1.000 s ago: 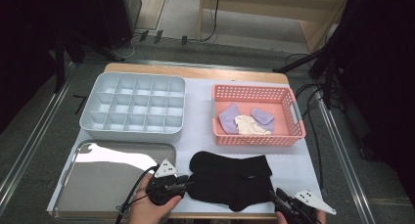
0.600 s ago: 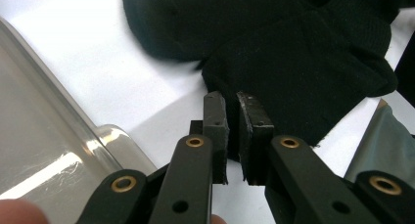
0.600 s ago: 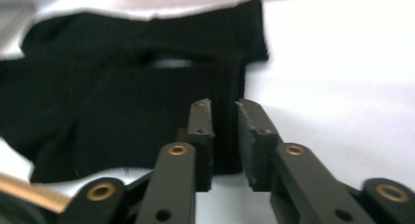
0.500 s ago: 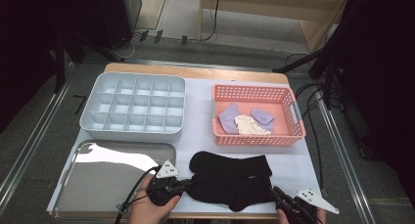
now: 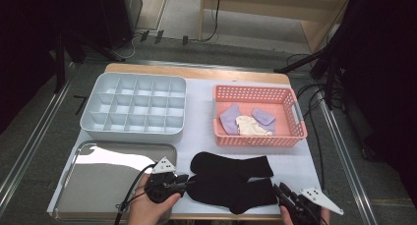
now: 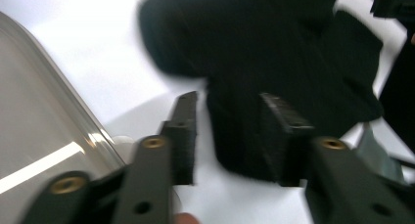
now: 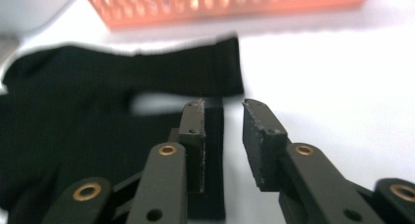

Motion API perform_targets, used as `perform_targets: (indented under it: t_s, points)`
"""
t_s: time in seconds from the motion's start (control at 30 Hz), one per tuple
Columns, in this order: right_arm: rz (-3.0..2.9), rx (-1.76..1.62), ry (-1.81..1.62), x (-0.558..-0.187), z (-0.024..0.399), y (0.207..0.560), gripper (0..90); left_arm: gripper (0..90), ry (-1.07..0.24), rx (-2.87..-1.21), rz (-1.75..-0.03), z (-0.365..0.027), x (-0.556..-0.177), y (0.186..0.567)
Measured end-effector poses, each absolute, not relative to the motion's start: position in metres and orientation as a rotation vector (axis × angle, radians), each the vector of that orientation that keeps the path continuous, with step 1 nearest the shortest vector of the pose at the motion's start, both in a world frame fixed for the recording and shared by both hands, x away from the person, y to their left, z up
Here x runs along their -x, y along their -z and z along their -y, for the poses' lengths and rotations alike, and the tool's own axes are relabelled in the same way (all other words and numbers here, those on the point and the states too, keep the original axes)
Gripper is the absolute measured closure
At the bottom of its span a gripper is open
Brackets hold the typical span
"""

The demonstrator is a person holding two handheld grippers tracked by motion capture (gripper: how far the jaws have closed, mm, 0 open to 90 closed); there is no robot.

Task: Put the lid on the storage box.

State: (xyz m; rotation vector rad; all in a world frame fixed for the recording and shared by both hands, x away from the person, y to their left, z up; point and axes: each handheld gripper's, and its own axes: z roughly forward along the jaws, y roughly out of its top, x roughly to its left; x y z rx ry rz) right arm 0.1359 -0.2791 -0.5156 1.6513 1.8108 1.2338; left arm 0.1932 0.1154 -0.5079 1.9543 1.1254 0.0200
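Two black socks lie overlapped at the table's front: the far sock (image 5: pixel 231 165) and the near sock (image 5: pixel 231 193). My left gripper (image 5: pixel 184 182) sits at the near sock's left end. In the left gripper view its jaws (image 6: pixel 230 136) have just been opening, and the sock's edge (image 6: pixel 274 53) lies loose between them with a gap at the left pad. My right gripper (image 5: pixel 278 189) is at the near sock's right end. Its jaws (image 7: pixel 232 136) have just opened a little further; bare white table shows between them, with the sock (image 7: pixel 73 116) to their left.
A pink basket (image 5: pixel 255 140) at the back right holds two lilac socks (image 5: pixel 229 118) and a cream one (image 5: pixel 251 126). A grey divided tray (image 5: pixel 133 107) stands at the back left. A shiny metal tray (image 5: pixel 98 181) lies at the front left, close beside my left gripper.
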Motion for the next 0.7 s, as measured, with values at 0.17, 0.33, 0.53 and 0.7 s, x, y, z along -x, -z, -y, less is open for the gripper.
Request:
perform_targets:
  t_s: [0.17, 0.33, 0.53, 0.7]
  points:
    - [-1.746, -1.666, -1.278, -0.171, 0.277, 0.514, 64.2, 55.5, -0.114, -1.871, -1.21, -0.114, -0.21, 0.508]
    - [-1.772, -1.749, -1.219, -0.199, 0.271, 0.527, 66.6, 55.6, -0.15, -1.864, -1.248, -0.108, -0.224, 0.513]
    - [-1.854, -1.667, -1.164, -0.204, 0.264, 0.529, 85.0, 61.2, -0.157, -1.933, -1.217, -0.096, -0.226, 0.513]
    - [-1.844, -1.633, -1.188, -0.211, 0.265, 0.525, 86.9, 77.3, -0.163, -1.98, -1.22, -0.093, -0.228, 0.513]
